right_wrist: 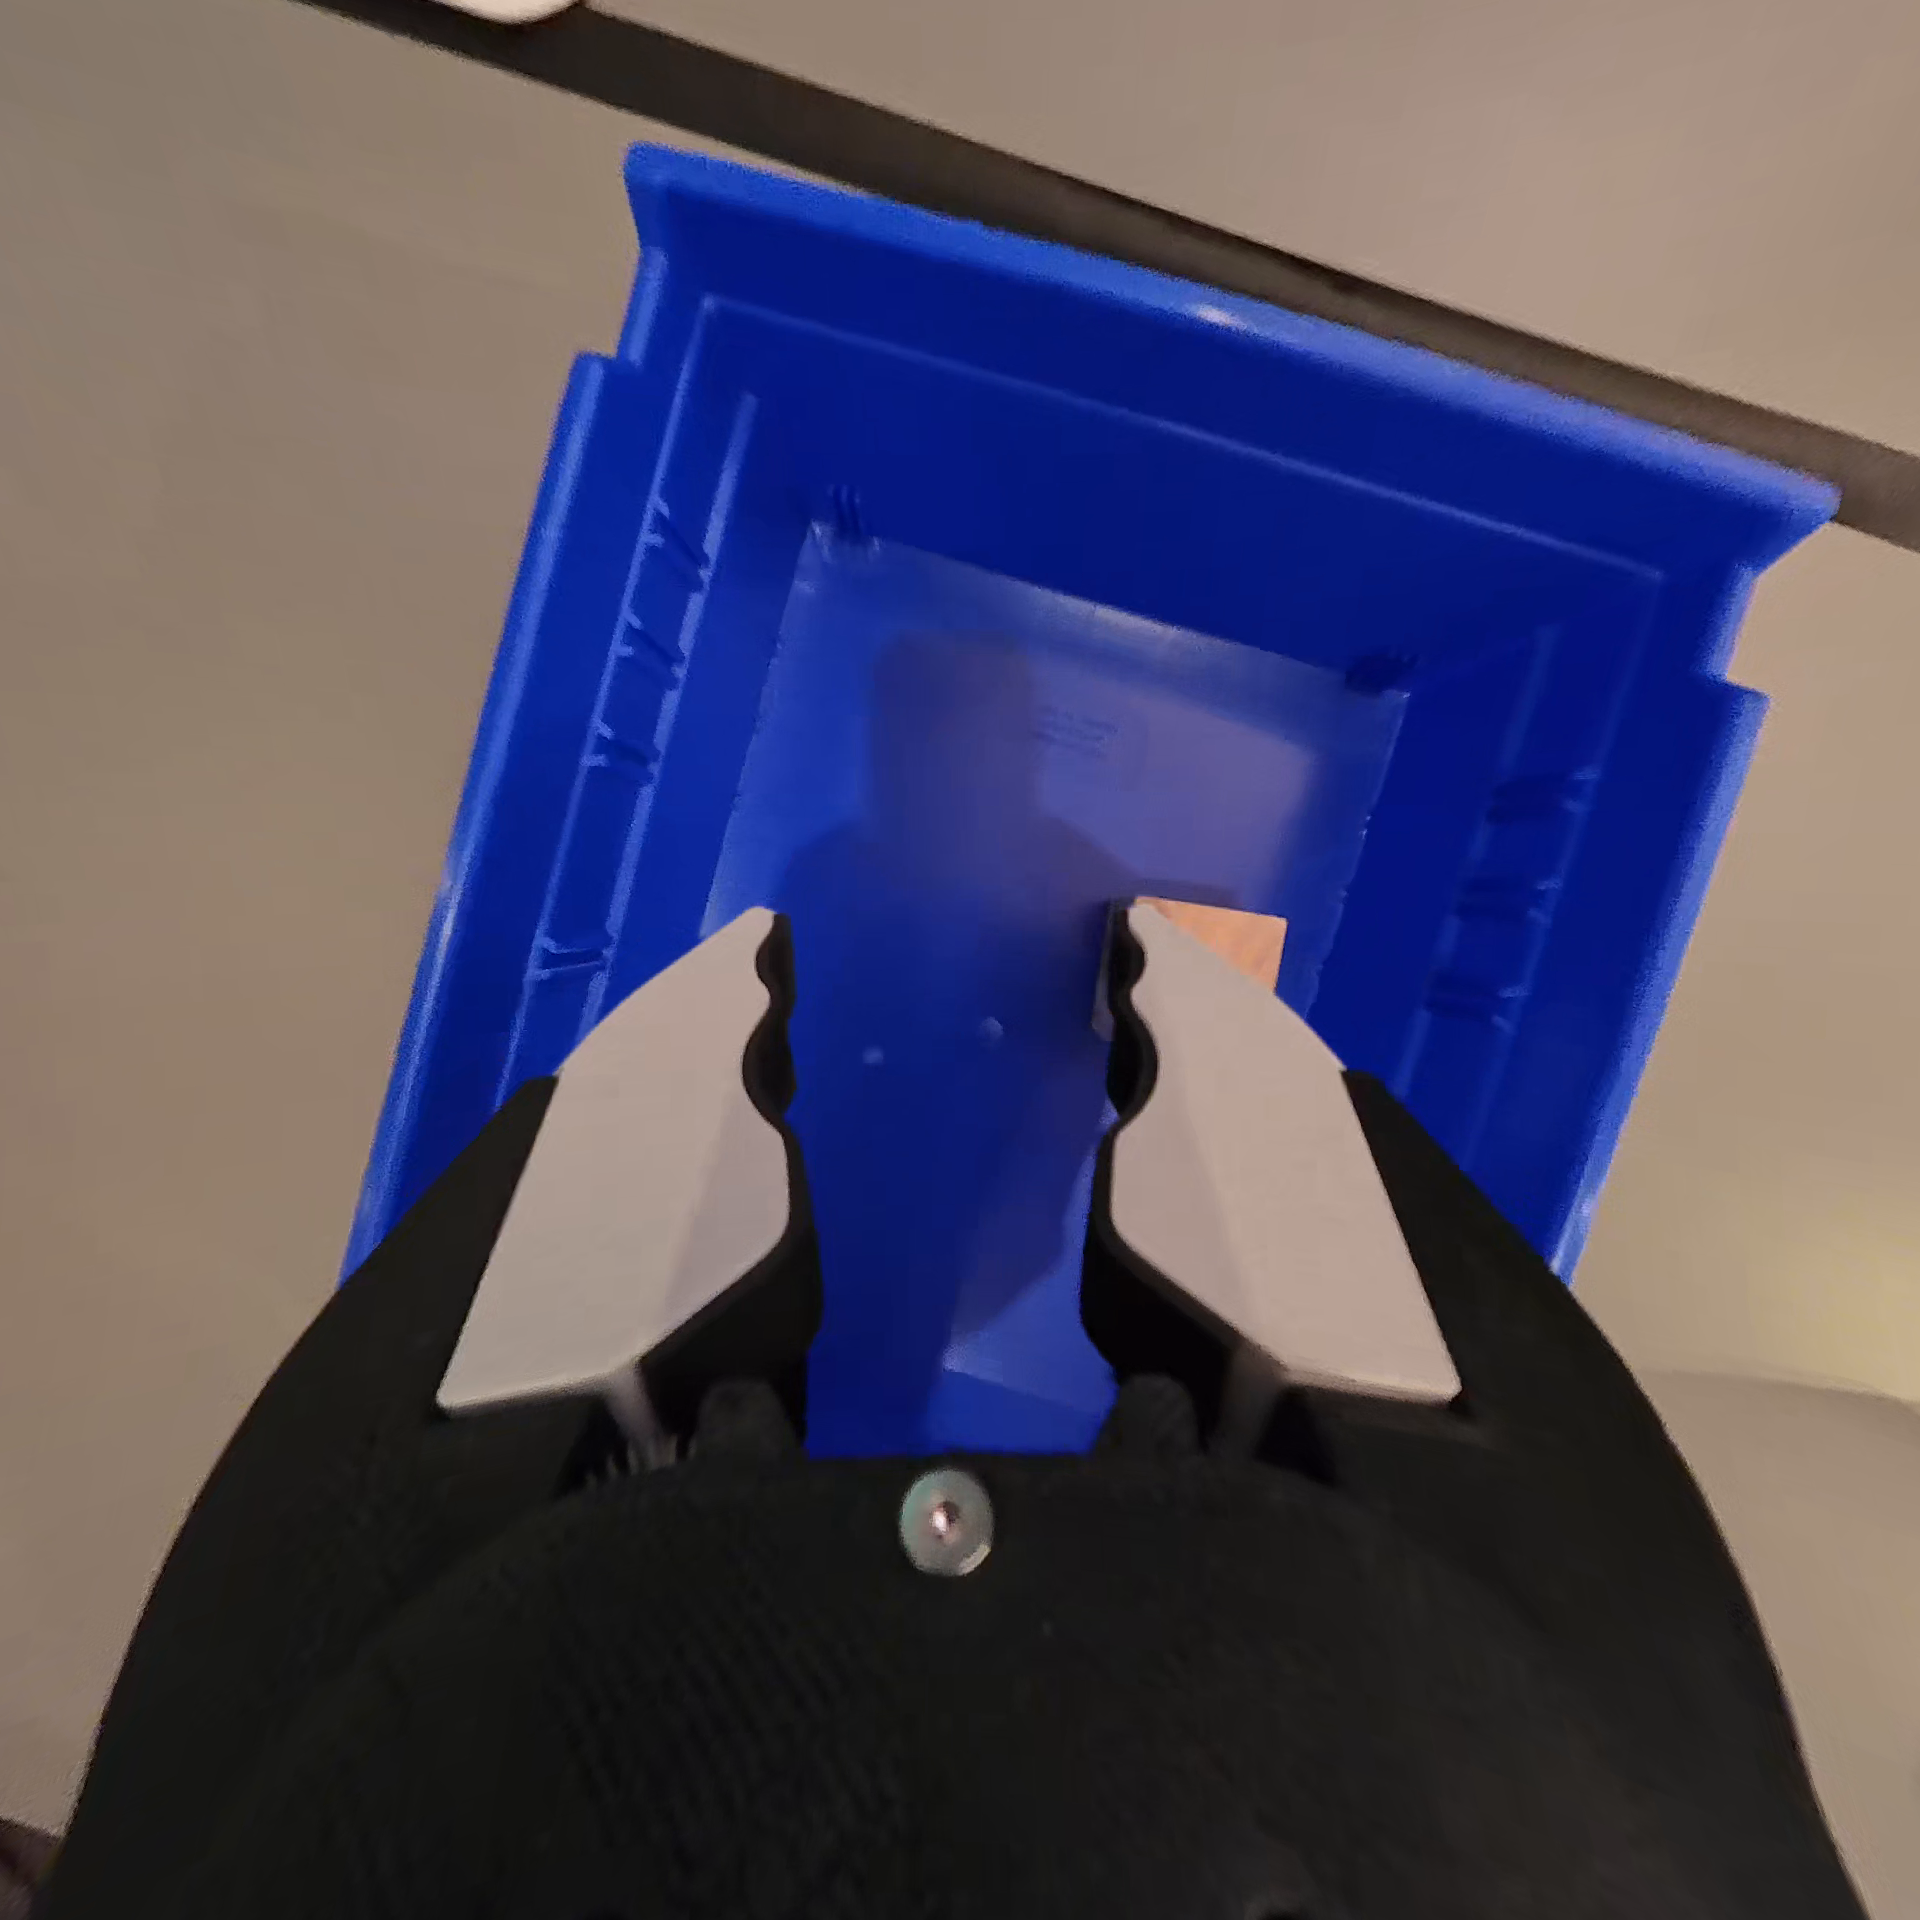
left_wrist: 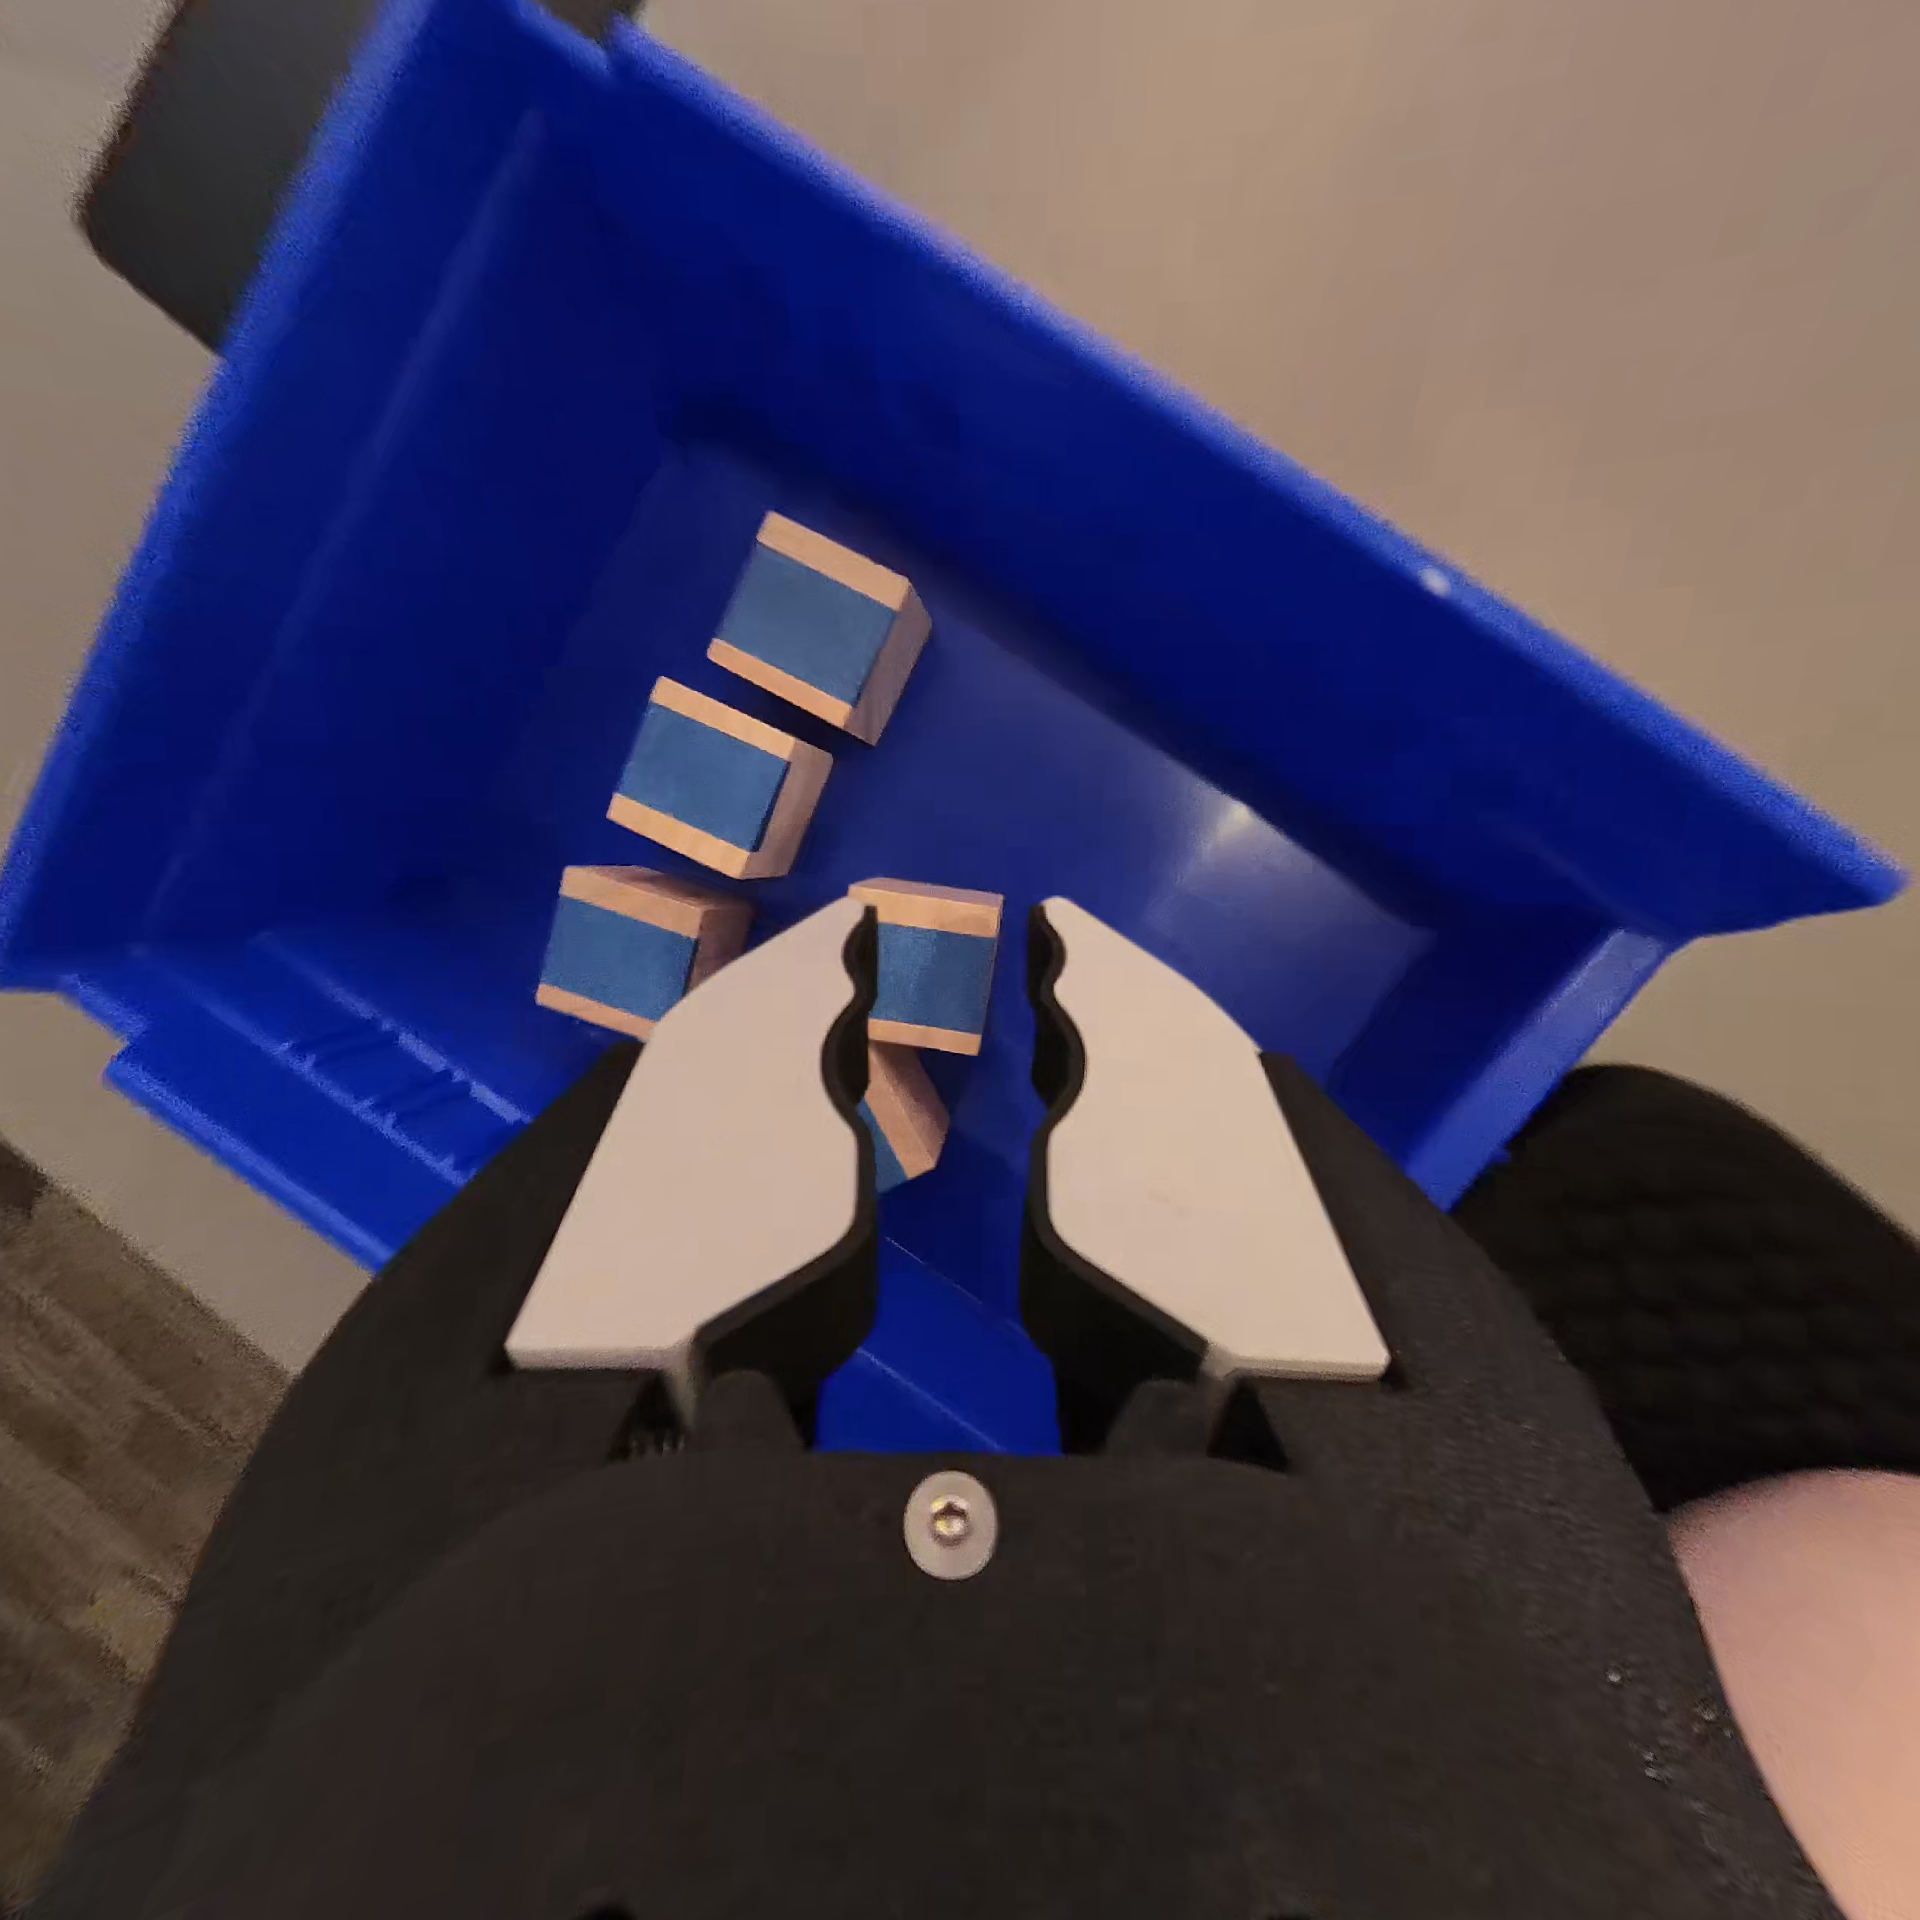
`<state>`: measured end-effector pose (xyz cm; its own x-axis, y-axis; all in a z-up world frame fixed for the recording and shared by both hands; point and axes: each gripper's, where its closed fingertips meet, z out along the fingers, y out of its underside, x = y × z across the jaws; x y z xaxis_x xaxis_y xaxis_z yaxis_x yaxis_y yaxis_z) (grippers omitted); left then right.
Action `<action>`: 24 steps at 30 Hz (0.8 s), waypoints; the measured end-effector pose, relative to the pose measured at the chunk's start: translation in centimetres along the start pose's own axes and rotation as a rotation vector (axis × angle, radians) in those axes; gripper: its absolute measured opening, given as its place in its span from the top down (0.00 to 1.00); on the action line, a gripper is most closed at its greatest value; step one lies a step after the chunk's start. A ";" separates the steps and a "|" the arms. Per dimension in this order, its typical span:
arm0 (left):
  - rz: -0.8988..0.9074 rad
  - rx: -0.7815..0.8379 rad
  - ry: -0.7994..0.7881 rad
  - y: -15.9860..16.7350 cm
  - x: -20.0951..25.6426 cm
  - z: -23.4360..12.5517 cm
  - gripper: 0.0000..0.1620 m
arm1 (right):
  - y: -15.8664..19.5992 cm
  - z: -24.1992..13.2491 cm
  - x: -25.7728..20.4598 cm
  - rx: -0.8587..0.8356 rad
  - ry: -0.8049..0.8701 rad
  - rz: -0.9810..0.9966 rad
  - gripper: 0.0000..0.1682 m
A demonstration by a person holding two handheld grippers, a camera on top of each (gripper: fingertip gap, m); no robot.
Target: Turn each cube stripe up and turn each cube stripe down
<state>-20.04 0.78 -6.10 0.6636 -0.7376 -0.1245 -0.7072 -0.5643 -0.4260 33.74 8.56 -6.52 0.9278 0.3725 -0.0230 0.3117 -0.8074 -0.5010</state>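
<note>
My left gripper [left_wrist: 948,914] over blue bin [left_wrist: 1195,540], jaws spread, nothing pinched. Striped cube [left_wrist: 928,977] between fingertips, touching neither that I can tell. Another cube [left_wrist: 902,1127] half hidden just under it, at 6 o'clock. Three more cubes on bin floor toward 10 and 11 o'clock: near one [left_wrist: 623,951], middle one [left_wrist: 717,779], far one [left_wrist: 816,629], blue stripe showing on each. My right gripper [right_wrist: 945,920] over second blue bin [right_wrist: 1143,416], jaws wide apart, empty. One wooden cube [right_wrist: 1221,935] at 3 o'clock, partly behind right finger [right_wrist: 1226,1091]; plain wood face visible.
</note>
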 end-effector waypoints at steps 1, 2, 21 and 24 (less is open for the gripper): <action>0.019 -0.018 0.013 0.5 0.0 0.8 0.81 | 0.3 0.4 0.1 -0.018 -0.004 0.001 0.64; 0.024 -0.041 0.027 0.9 0.0 1.5 0.79 | 0.5 0.7 0.1 -0.033 -0.008 0.004 0.64; -0.017 -0.229 -0.005 3.7 -1.4 4.5 0.68 | 1.5 2.0 -0.3 -0.104 -0.024 -0.039 0.65; -0.017 -0.244 0.014 4.1 -1.2 4.8 0.67 | 1.6 2.1 -0.4 -0.114 -0.029 -0.044 0.65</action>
<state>-22.54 1.13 -12.04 0.6738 -0.7313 -0.1058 -0.7349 -0.6484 -0.1985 33.49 8.08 -9.18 0.9069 0.4204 -0.0295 0.3747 -0.8364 -0.4001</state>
